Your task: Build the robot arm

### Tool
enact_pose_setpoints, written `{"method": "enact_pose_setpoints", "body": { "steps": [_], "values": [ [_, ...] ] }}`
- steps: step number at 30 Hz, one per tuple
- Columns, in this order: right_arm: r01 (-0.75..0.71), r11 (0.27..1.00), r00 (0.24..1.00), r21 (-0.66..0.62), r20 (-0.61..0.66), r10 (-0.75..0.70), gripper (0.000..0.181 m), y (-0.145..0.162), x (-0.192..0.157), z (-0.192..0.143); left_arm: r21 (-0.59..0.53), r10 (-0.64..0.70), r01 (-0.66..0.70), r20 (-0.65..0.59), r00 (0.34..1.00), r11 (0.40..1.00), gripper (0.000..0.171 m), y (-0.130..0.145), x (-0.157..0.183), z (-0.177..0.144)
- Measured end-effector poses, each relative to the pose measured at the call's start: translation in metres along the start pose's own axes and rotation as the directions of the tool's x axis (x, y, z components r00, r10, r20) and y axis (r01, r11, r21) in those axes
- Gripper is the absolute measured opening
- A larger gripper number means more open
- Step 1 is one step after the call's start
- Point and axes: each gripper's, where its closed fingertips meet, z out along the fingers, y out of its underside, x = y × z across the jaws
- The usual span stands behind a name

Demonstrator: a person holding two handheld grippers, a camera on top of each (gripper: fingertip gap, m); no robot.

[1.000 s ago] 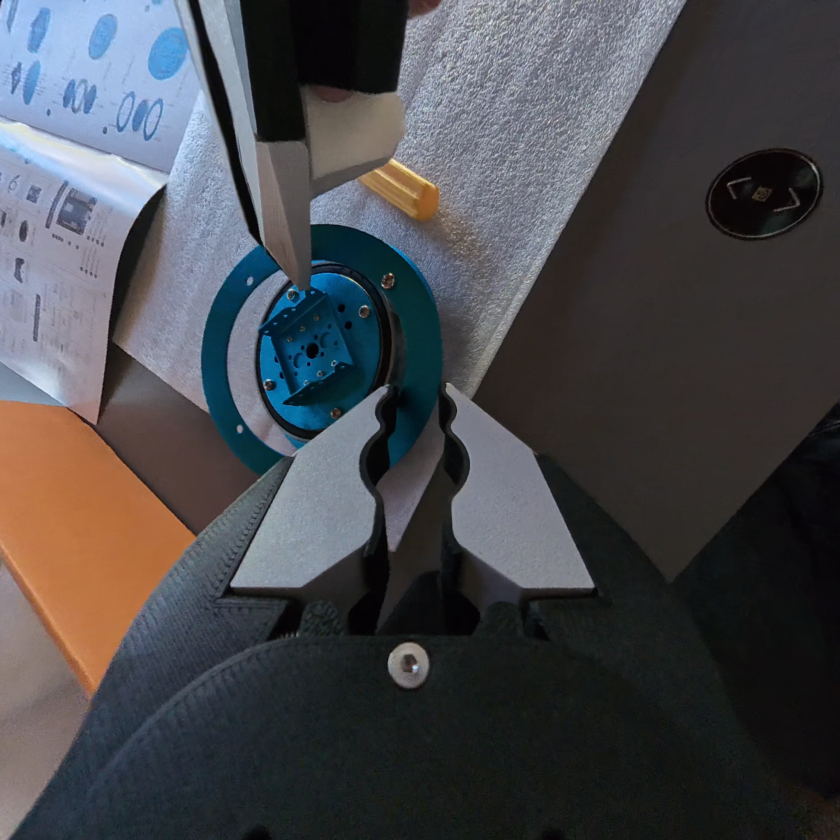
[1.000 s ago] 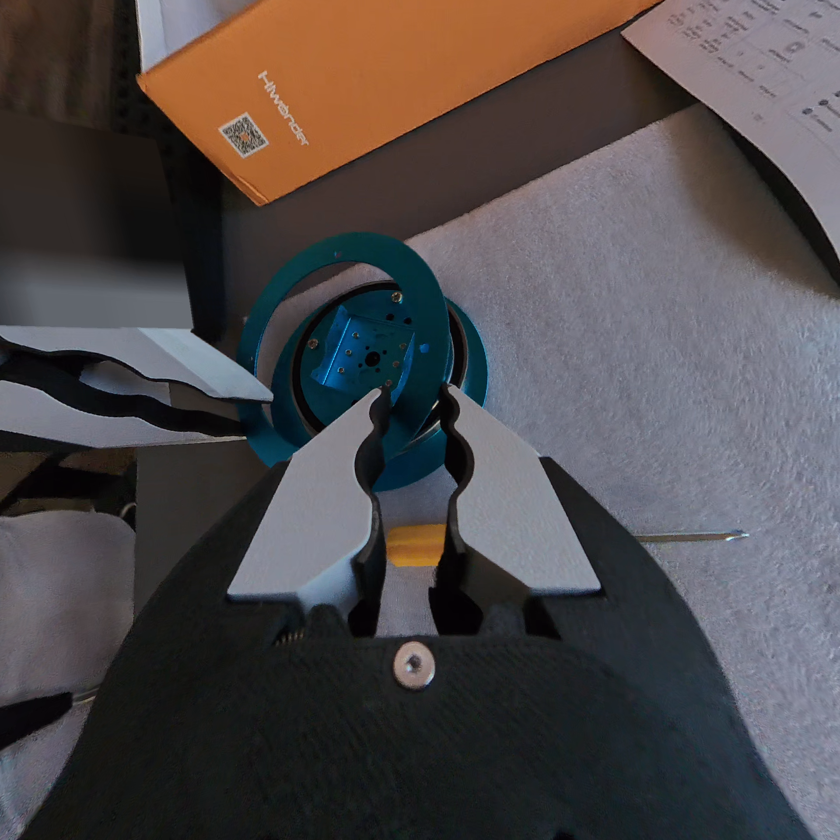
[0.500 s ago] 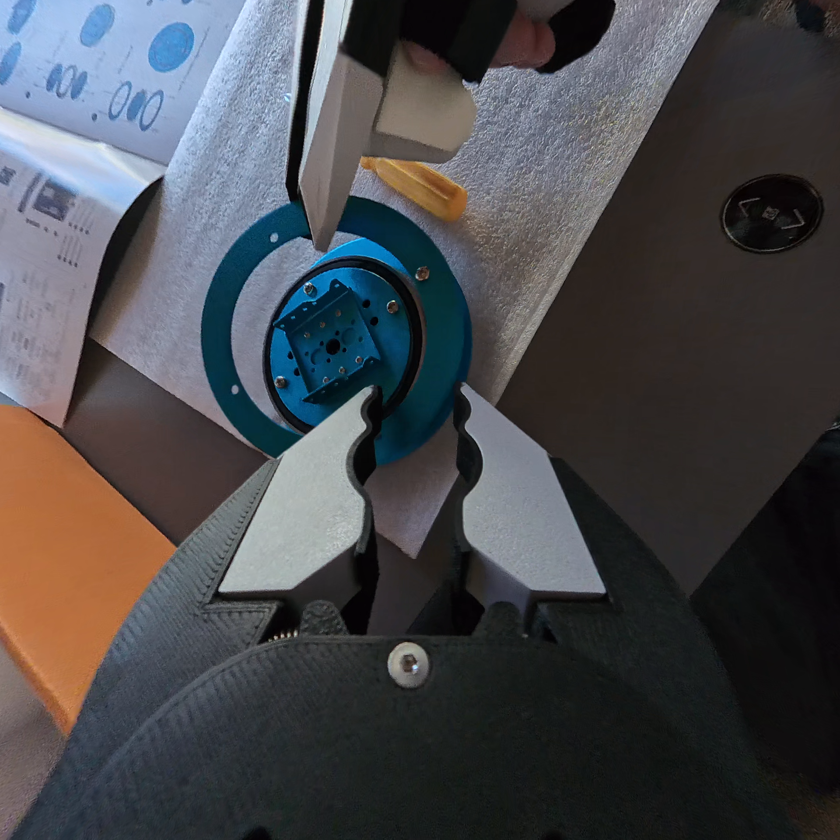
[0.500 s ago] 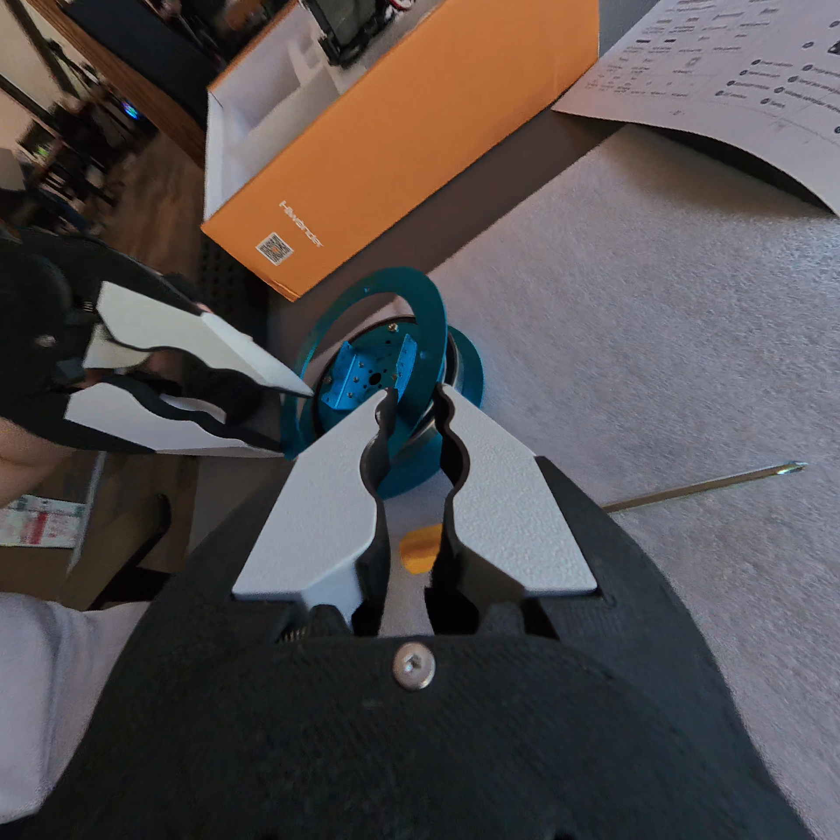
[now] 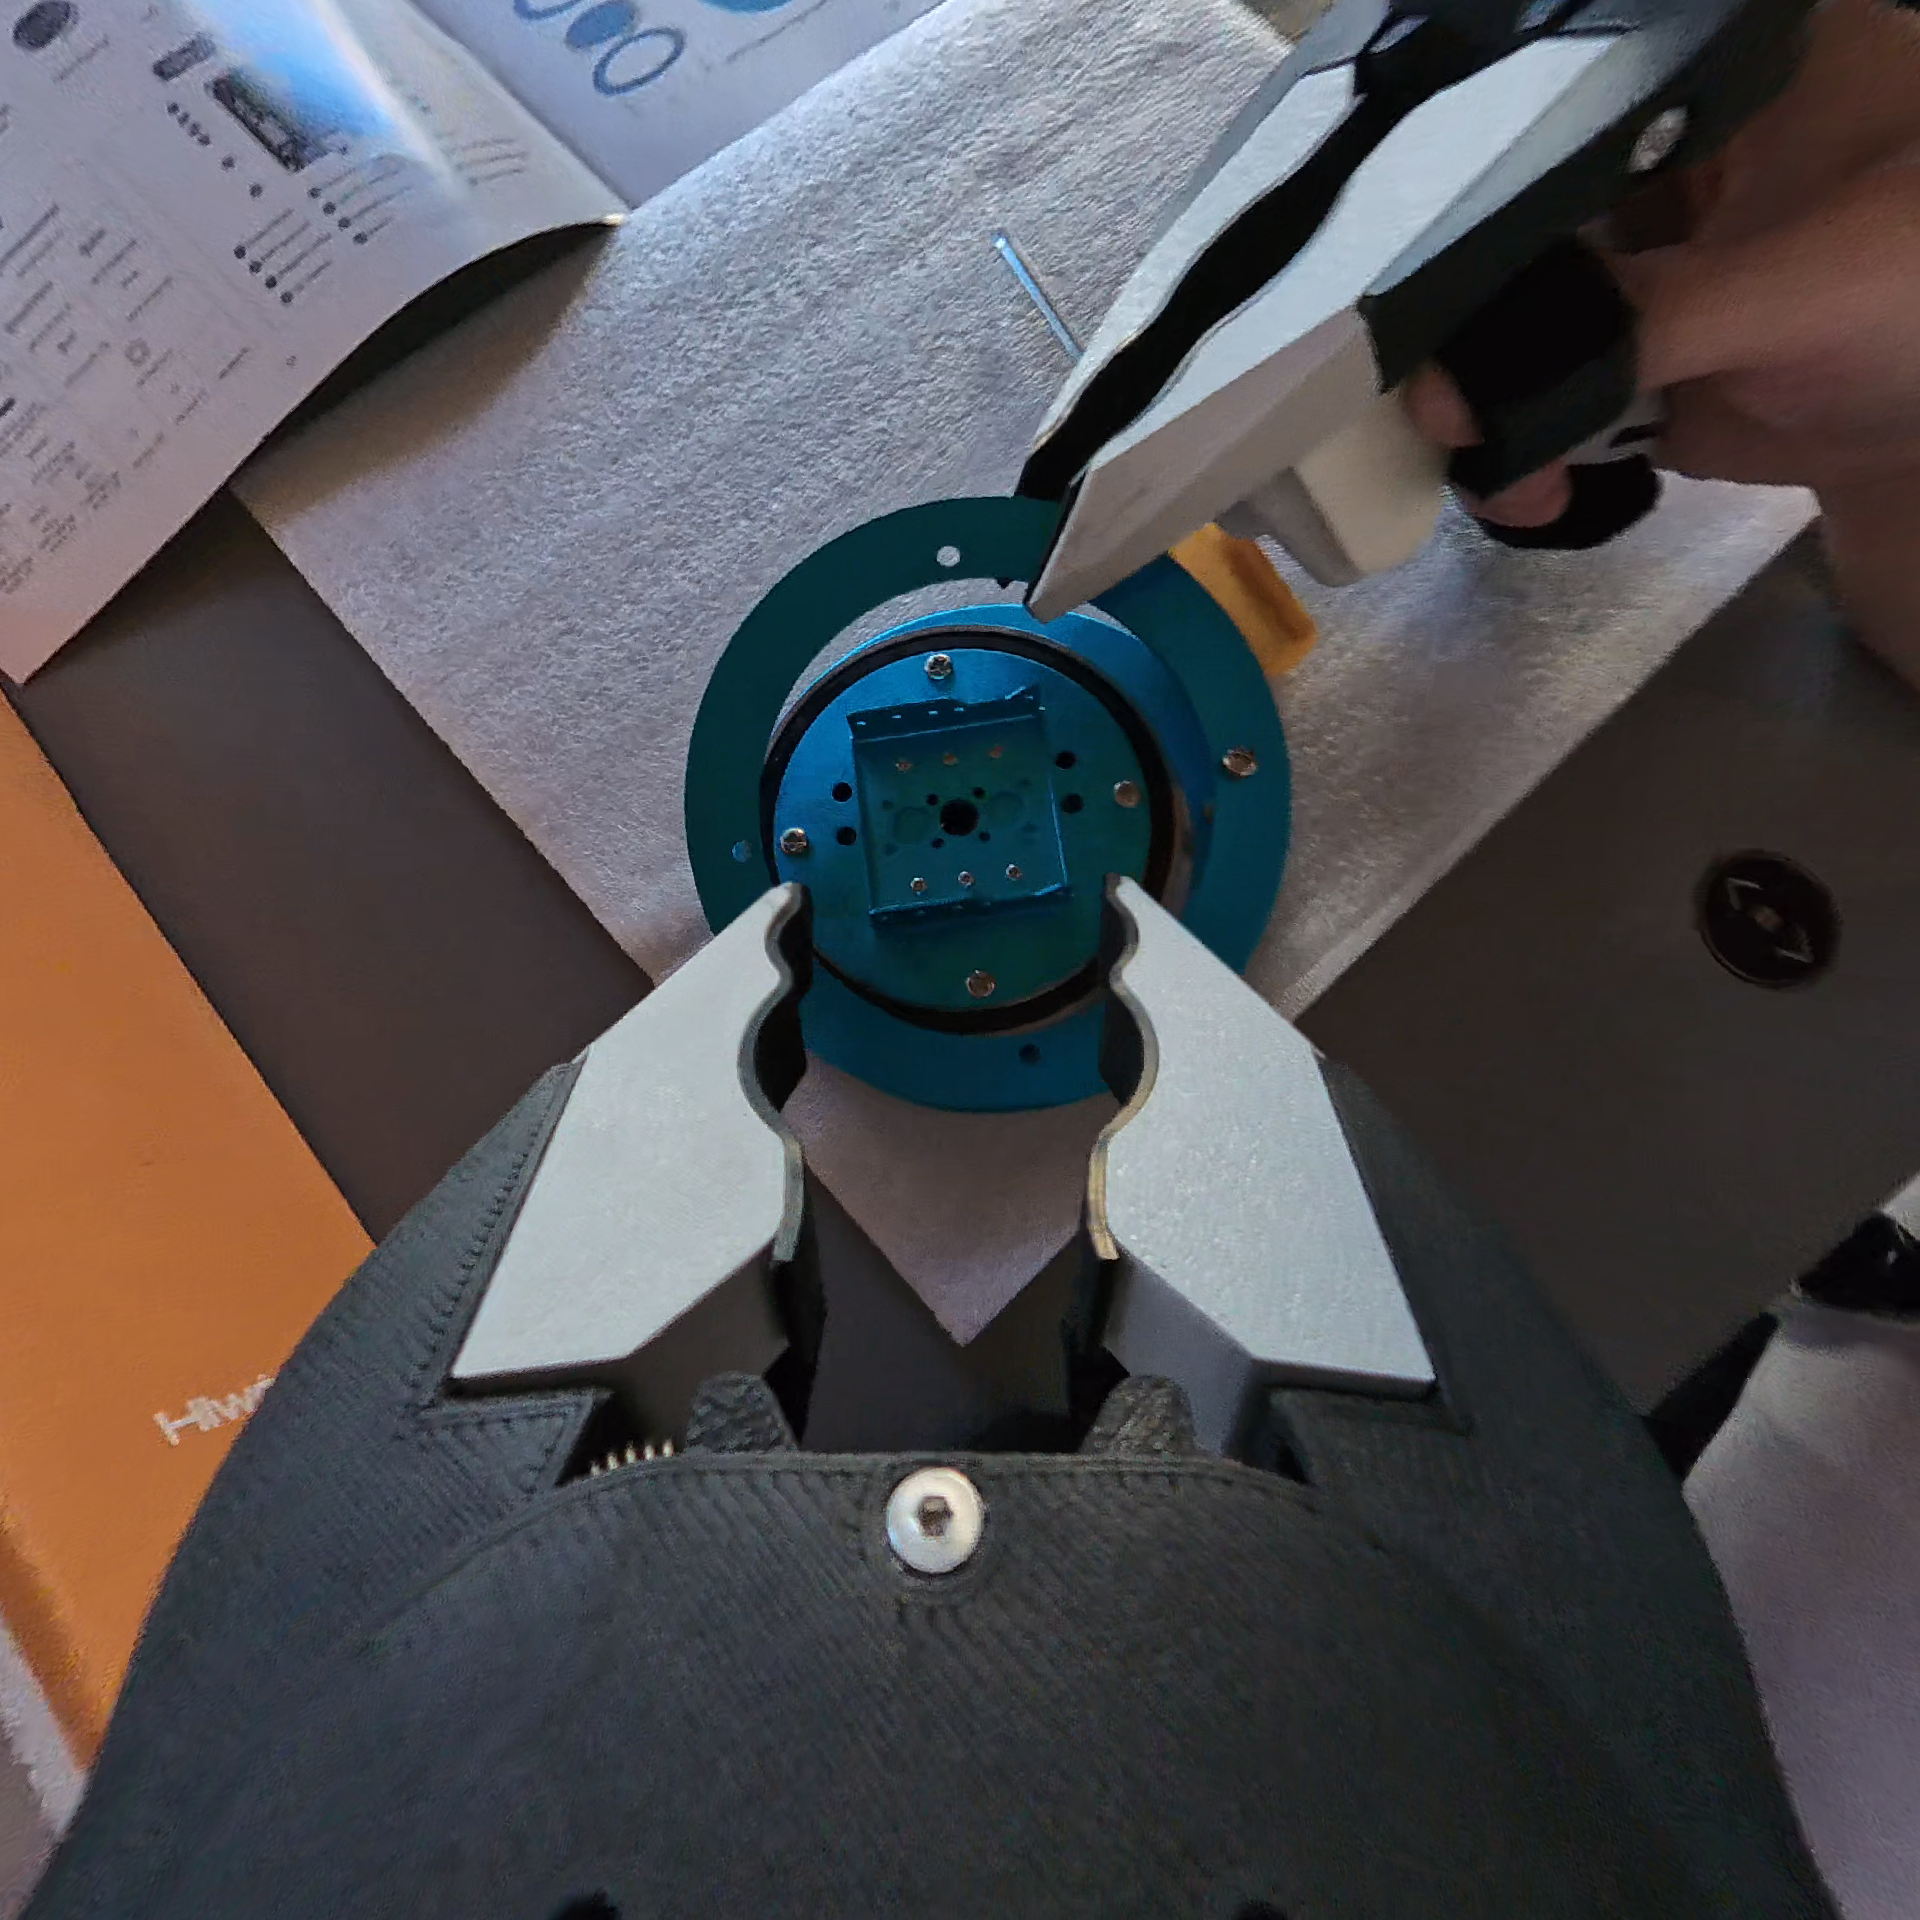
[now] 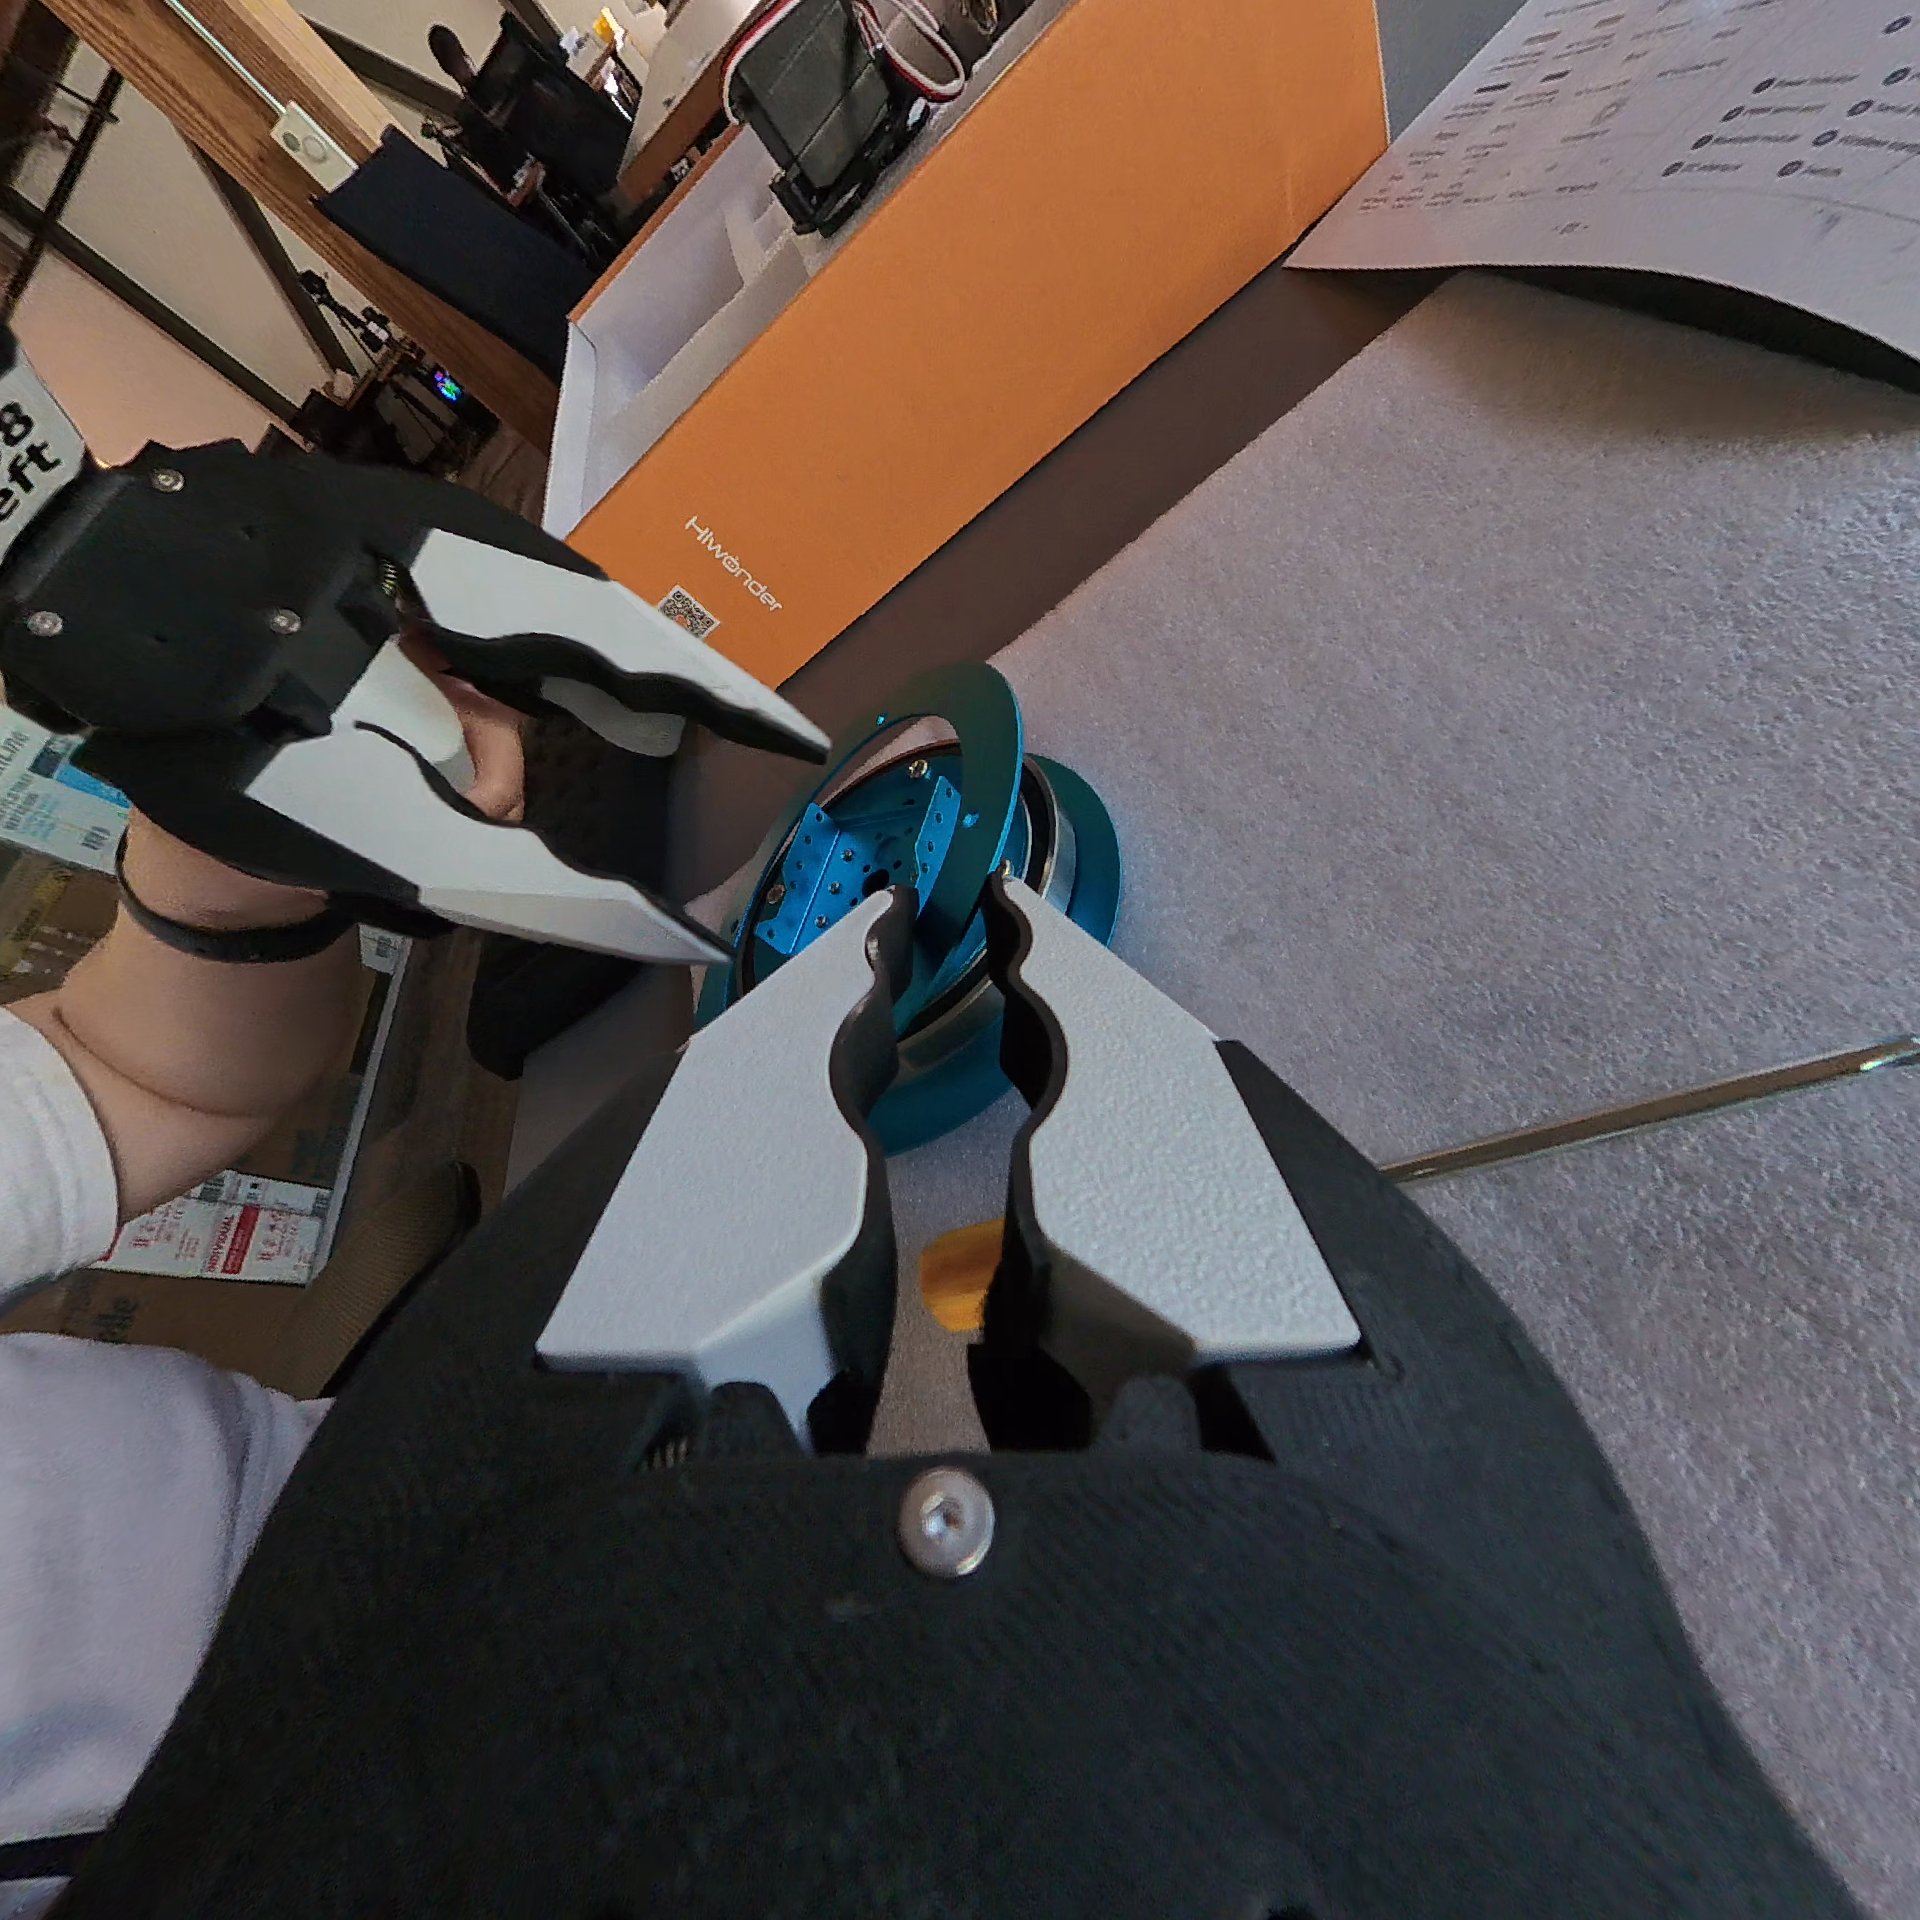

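Left gripper (image 5: 954, 904): jaws spread wide, nothing between them, tips straddling the near rim of the blue disc assembly (image 5: 961, 831). In the right wrist view its tips sit just left of the assembly, apparently not touching.

Right gripper (image 6: 940, 894): jaws nearly closed on the edge of the teal ring (image 6: 977, 748), which stands tilted, far edge up, over the assembly; from the left wrist view its tips meet the ring's far edge. Looks like it's pinching the ring, but actual contact is hard to confirm.

Assembly sits near one corner of the grey foam mat (image 5: 582, 447) on the dark table (image 5: 312, 831); that corner points toward the left gripper.

Edges / room:
- orange box (image 6: 997, 343) close behind the assembly, open-topped
- printed sheet (image 6: 1662, 135) curling over the mat's far edge
- yellow-handled screwdriver (image 6: 961, 1283) on the mat just under the right gripper, shaft running off right
- mat beyond the assembly is open

Hands: left one (image 6: 488, 769) reaches in level from the left side; right one comes in low along the mat, angled slightly up.
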Motion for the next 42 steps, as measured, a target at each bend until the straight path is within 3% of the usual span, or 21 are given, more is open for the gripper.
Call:
{"method": "enact_pose_setpoints", "body": {
  "steps": [3,6,22,27,35,36,37,39,42],
  "values": [
    [0.003,1.000,1.000,-0.003,-0.005,-0.003,0.012,0.000,0.000,0.000,-0.039,-0.051,0.051,0.009,0.999,0.998,0.057,0.003,0.002,0.012],
    [0.006,1.000,1.000,-0.005,-0.009,-0.006,0.012,0.001,0.000,0.000,-0.039,-0.067,0.068,0.022,0.998,0.997,0.042,0.002,0.002,0.017],
    [-0.014,1.000,0.999,-0.006,0.043,0.014,0.011,0.004,-0.003,-0.003,-0.085,0.055,-0.058,-0.039,0.998,0.995,0.041,0.002,0.007,0.015],
    [-0.019,1.000,0.998,-0.005,0.051,0.019,0.011,0.005,-0.003,-0.005,-0.108,0.006,-0.012,-0.057,0.998,0.994,0.041,0.000,0.007,0.015],
    [-0.025,1.000,0.996,0.010,0.087,0.025,0.011,0.008,-0.003,-0.012,-0.075,0.134,-0.132,0.017,0.991,0.988,0.040,-0.003,0.011,0.015],
    [-0.028,1.000,0.995,0.011,0.093,0.027,0.011,0.008,-0.004,-0.012,-0.070,0.151,-0.149,0.023,0.988,0.986,0.034,-0.004,0.012,0.014],
    [-0.029,0.999,0.995,0.014,0.098,0.027,0.011,0.008,-0.004,-0.012,-0.025,0.158,-0.159,-0.031,0.987,0.987,0.000,-0.008,0.025,0.013],
    [-0.028,1.000,0.994,0.004,0.108,0.027,0.011,0.010,-0.005,-0.012,0.063,0.163,-0.162,-0.020,0.986,0.985,0.000,-0.021,0.028,0.005],
    [-0.031,1.000,0.993,-0.002,0.114,0.031,0.011,0.010,-0.005,-0.012,0.052,0.153,-0.155,0.043,0.987,0.987,0.000,-0.025,0.018,-0.004]
  ]
}}
